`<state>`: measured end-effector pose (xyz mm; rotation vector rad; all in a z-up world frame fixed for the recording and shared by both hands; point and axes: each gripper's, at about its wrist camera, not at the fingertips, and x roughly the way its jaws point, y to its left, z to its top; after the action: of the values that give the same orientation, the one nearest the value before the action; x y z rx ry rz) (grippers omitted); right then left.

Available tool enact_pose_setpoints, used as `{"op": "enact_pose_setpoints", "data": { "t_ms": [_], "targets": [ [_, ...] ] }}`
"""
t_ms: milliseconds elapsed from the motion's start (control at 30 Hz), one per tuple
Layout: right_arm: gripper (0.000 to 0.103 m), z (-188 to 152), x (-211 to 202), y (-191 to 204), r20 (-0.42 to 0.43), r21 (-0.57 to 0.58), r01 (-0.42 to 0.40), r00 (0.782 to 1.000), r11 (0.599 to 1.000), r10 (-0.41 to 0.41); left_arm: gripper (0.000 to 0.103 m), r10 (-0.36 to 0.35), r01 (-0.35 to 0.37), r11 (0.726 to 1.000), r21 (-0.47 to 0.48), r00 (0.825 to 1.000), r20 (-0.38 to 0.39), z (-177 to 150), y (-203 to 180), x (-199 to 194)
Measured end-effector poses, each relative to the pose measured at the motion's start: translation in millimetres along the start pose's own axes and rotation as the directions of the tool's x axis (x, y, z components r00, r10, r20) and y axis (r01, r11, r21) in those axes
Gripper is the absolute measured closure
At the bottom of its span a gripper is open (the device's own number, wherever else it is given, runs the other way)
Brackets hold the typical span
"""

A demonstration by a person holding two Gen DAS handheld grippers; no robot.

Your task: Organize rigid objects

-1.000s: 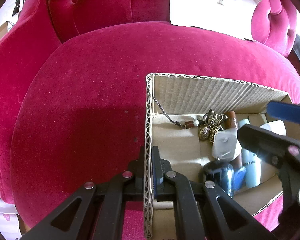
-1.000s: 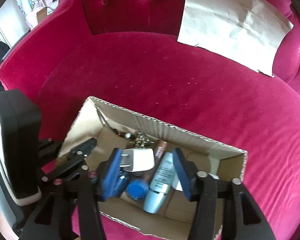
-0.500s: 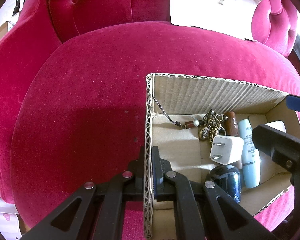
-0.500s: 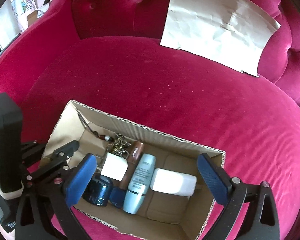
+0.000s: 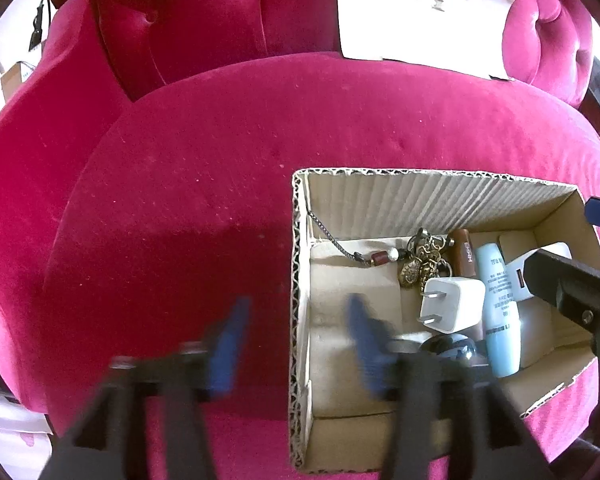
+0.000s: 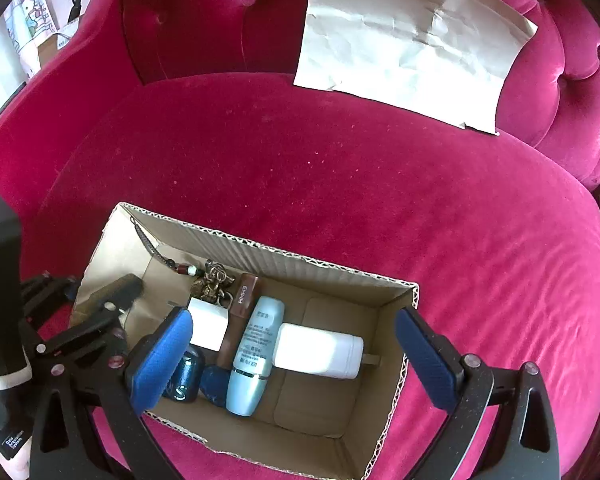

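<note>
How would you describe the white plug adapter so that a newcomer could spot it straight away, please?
On the pink velvet seat sits an open cardboard box. Inside, the white cube-shaped plug adapter lies beside a brown tube and a pale blue bottle. Only it has two metal prongs.

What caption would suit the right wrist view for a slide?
Open right gripper above a cardboard box of small items on a pink velvet armchair.

A home living room: a tufted pink velvet armchair (image 6: 340,184) fills view.

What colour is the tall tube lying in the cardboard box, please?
Pale blue tube, clearest in the right wrist view.
</note>
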<state>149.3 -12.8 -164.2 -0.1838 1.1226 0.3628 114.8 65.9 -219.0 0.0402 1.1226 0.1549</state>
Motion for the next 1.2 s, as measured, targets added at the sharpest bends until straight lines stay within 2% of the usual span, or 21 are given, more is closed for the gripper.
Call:
{"op": "enact_pose_setpoints", "data": {
  "t_ms": [100,167,233,333,667,833,1000,1200],
  "targets": [
    [0.0,-1,-6,1,0.01,0.004,0.014,1.0,1.0,-0.014,0.026,0.0,0.0,1.0,0.0,1.0,0.011,2,-1,-5],
    [0.0,-2,-9,1,0.014,0.006,0.018,1.0,1.0,-0.018,0.014,0.004,-0.004,1.0,0.002,1.0,0.023,1,-5,-11],
    [0.0,-4,-12,0,0.009,0.019,0.017,1.0,1.0,-0.017,0.013,-0.001,0.001,1.0,-0.001,0.999,0.047,1,-6,-18],
    [0.0,-7,-15,-3,-0.008,0.053,0.01,1.0,0.999,-0.01,0.0,-0.024,0.025,1.0,-0.016,0.999,0.038,0,-5,-24],
    [0.0,-25,-43,-15,-0.015,0.136,0.057,0.998,0.989,-0.056,0.0,-0.07,0.068,0.997,0.029,0.996,0.048,-9,-26,-63],
    [0.0,-39,-66,-14,0.007,0.167,0.06,0.998,0.984,-0.062,0.0,-0.067,0.065,0.997,0.033,0.997,0.048,-13,-37,-88],
    [0.0,-51,-93,-14,0.043,0.193,0.058,0.997,0.979,-0.067,0.0,-0.098,0.098,0.995,0.008,0.993,0.069,-31,-28,-114],
    [0.0,-74,-119,-6,0.081,0.174,0.058,0.994,0.983,-0.073,0.0,-0.095,0.094,0.995,0.017,0.992,0.079,-50,-28,-136]
  ]
}}
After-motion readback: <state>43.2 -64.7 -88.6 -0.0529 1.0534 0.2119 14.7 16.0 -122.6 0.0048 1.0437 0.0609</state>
